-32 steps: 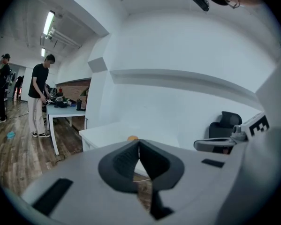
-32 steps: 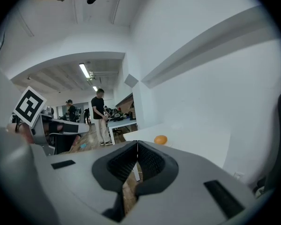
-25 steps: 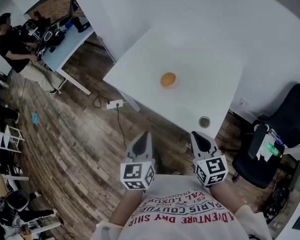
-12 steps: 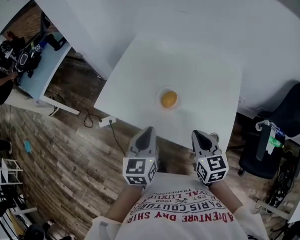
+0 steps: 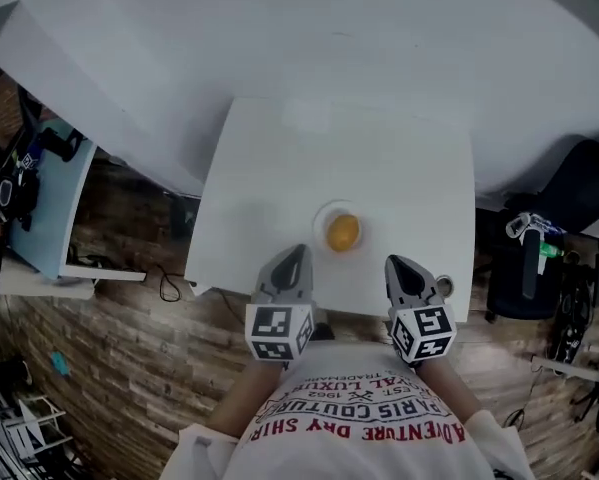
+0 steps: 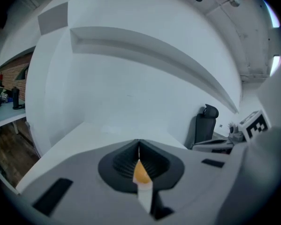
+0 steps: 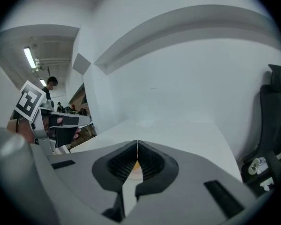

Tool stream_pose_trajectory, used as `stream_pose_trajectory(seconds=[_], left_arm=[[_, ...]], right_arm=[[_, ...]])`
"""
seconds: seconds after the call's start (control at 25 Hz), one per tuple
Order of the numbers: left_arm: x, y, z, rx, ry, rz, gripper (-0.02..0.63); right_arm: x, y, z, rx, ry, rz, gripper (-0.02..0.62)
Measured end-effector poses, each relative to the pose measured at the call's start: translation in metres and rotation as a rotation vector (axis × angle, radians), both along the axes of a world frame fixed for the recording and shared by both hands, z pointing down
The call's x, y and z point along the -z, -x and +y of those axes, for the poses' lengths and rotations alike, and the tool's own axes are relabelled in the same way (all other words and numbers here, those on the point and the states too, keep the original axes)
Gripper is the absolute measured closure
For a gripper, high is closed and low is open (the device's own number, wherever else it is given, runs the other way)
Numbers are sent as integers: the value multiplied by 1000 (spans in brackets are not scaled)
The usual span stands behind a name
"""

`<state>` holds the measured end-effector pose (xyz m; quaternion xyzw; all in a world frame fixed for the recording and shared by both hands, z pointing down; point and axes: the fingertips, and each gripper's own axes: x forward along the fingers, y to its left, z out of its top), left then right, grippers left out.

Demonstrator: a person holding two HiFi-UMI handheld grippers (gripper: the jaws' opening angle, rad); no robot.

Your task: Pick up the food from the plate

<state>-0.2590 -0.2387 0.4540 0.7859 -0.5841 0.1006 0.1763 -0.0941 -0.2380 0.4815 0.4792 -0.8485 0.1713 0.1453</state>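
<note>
A round orange piece of food (image 5: 342, 233) lies on a small white plate (image 5: 322, 215) near the front edge of a white table (image 5: 279, 158). My left gripper (image 5: 290, 258) hovers over that front edge, just left of the plate, shut and empty. My right gripper (image 5: 400, 267) is level with it, right of the plate, also shut with nothing in it. In the left gripper view the food (image 6: 140, 171) shows through the slot below the touching fingertips (image 6: 139, 144). The right gripper view shows only an orange sliver of food (image 7: 134, 166) behind its closed jaws.
A small round dark object (image 5: 442, 288) sits at the table's front right corner, close to my right gripper. A black office chair (image 5: 584, 178) and a cluttered stand (image 5: 531, 258) are to the right. A pale blue desk (image 5: 39, 218) stands left; a white wall runs behind the table.
The table and plate have come closer and now sit straight ahead of both grippers. The grippers kept their pose side by side, both still shut.
</note>
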Motion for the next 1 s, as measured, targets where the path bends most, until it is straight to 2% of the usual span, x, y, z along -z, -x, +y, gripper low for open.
stream_pose_trajectory(seconds=[0.2,0.36,0.68,0.84,0.96,1.0], left_arm=[[-10,2,-32,-82,25,3,598],[-21,-17,-41,-142,60,0,598],[-54,-47,-50,-190,145,-12,598],[-74,-65,-54,-234,207,9,594],[-83,-75,-58,-256,232,4,511],[-87,-77,-59,-263,240,-11,464]], right_arm=[[-6,2,-16,-101,24,3,581],[-12,-6,-22,-152,40,14,581],[-21,-13,-43,-112,67,16,581],[-24,-18,-52,-87,76,25,581],[-34,-21,-57,-71,103,26,581],[-38,-21,-57,-64,113,26,581]])
